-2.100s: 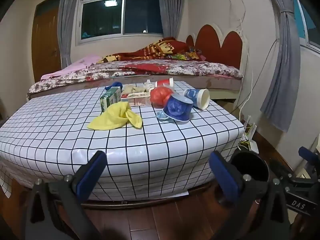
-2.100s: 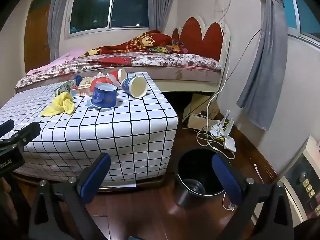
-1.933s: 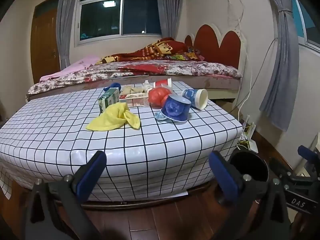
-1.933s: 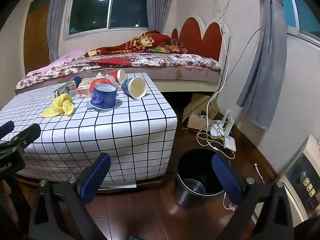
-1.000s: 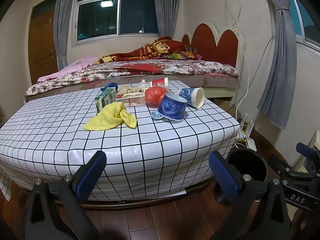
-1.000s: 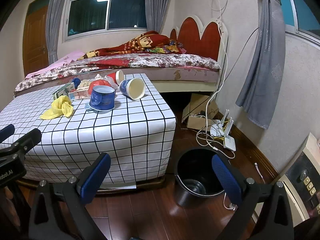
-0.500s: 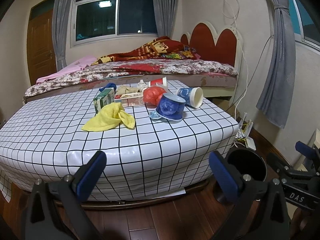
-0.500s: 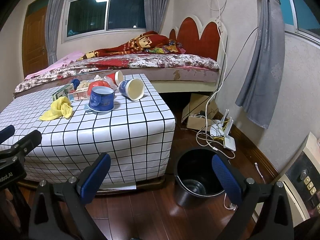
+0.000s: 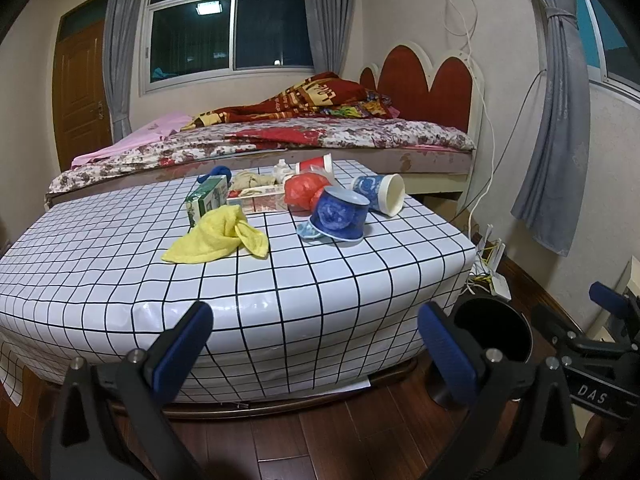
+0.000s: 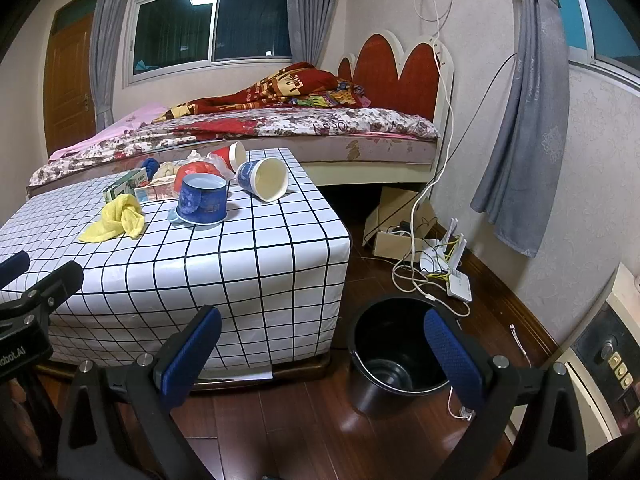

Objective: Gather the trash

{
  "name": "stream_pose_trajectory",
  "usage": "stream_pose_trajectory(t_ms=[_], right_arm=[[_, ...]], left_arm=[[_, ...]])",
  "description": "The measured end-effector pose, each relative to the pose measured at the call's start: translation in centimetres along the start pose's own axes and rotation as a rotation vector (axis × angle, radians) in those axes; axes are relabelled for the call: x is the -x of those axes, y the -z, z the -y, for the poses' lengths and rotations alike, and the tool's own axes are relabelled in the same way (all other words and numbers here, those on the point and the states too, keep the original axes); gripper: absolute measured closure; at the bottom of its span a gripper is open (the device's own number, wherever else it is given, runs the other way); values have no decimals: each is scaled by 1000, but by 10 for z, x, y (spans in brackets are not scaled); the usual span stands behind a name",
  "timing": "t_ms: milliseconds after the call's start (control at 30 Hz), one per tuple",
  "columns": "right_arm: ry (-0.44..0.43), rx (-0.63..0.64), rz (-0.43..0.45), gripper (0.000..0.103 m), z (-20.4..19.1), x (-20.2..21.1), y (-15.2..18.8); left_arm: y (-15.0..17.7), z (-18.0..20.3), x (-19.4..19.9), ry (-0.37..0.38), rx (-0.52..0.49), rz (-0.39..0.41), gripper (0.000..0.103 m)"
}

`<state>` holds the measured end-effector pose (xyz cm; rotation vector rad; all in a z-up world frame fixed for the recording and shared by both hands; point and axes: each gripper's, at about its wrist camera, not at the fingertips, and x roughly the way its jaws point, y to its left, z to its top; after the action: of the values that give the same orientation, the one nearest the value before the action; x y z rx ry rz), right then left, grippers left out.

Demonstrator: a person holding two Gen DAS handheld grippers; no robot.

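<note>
Trash lies at the far side of a low table (image 9: 280, 296) (image 10: 224, 268) with a white checked cover: an upturned blue paper cup (image 9: 339, 216) (image 10: 202, 199), a blue cup on its side (image 9: 380, 193) (image 10: 264, 179), a red cup (image 9: 316, 165) (image 10: 230, 156), a red plastic bag (image 9: 302, 194), a green carton (image 9: 206, 202) (image 10: 124, 186) and a yellow cloth (image 9: 220, 236) (image 10: 116, 220). A black bin (image 10: 394, 356) (image 9: 494, 332) stands on the floor right of the table. My left gripper (image 9: 314, 348) is open before the table's near edge. My right gripper (image 10: 322, 352) is open, low by the bin.
A bed (image 9: 304, 140) with a red headboard lies behind the table. Cables, a white router (image 10: 454, 272) and a cardboard box (image 10: 396, 216) sit on the wood floor by the right wall. Grey curtains (image 10: 524, 128) hang at the right. A safe (image 10: 604, 360) stands at the far right.
Both views have drifted slightly: the table and its trash sit a little lower and more to the left. Both grippers stay open and hold nothing.
</note>
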<state>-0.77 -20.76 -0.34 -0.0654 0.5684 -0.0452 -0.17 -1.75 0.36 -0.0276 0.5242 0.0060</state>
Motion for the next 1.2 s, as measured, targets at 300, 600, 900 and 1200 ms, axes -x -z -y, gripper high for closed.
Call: stream_pose_trajectory(t_ms=[300,600,900,1200], right_arm=[[2,-6,0,1,2,2,0],[1,-7,2,1,3,1,0],[2,-6,4,1,3,1,0],[2,-2,0,1,1,0,-1]], left_arm=[[0,-1,-1,3,-1,-1,0],[1,1,-1,4,-4,-2,0],[2,2,0,4,-4,-3,0],[7,0,0,3,-2,-7,0]])
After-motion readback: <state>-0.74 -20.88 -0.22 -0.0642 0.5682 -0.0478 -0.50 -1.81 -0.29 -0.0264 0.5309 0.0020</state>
